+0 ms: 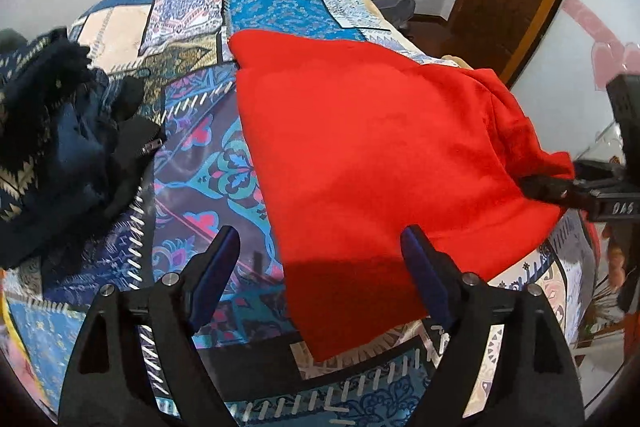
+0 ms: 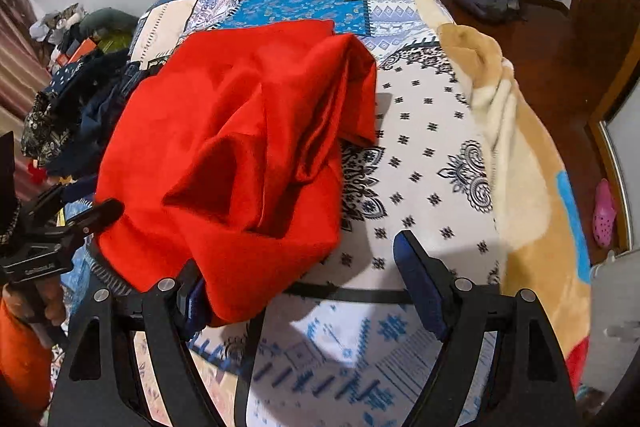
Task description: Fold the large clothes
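From the left wrist we see our left gripper (image 1: 316, 259) with jaws spread wide and nothing held, poised over the near edge of the red garment (image 1: 360, 155), which lies on the patterned bedspread (image 1: 192, 131) beside a pile of dark clothes (image 1: 60, 131). From the right wrist we see our right gripper (image 2: 304, 275) also wide open; the garment's bunched edge drapes over its left finger (image 2: 192, 301), unclamped.
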`<move>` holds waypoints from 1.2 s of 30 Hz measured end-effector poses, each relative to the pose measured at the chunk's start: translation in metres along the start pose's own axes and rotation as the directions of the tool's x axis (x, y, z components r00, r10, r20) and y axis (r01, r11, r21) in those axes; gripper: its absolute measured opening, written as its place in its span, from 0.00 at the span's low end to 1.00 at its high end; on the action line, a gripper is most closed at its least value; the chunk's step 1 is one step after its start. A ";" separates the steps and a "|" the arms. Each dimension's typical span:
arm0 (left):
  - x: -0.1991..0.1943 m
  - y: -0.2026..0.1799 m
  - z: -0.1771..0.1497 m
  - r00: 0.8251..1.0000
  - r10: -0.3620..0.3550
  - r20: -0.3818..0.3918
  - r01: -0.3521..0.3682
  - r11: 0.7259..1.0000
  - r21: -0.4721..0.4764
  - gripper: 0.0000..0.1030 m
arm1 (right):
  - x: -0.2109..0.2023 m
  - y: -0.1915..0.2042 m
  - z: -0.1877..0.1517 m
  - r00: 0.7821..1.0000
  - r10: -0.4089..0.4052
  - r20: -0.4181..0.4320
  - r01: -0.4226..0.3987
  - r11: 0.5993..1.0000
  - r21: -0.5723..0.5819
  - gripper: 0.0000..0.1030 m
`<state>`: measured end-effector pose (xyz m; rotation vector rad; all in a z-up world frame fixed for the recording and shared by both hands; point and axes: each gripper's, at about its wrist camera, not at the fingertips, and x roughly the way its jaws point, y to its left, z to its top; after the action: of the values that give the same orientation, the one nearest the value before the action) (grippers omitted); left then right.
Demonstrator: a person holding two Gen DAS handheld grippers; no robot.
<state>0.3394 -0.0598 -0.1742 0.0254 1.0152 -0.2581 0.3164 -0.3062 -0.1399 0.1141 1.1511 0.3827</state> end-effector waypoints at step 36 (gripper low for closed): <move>0.075 0.064 0.034 0.848 -0.530 -0.010 0.469 0.759 -0.452 0.51 | 0.072 -0.007 0.054 0.922 0.372 -0.106 -0.339 0.909 0.243 0.42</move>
<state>0.4201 -0.0175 -0.2258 -0.6604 1.1894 -0.5211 0.3922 -0.2815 -0.1817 0.5041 1.3226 0.5950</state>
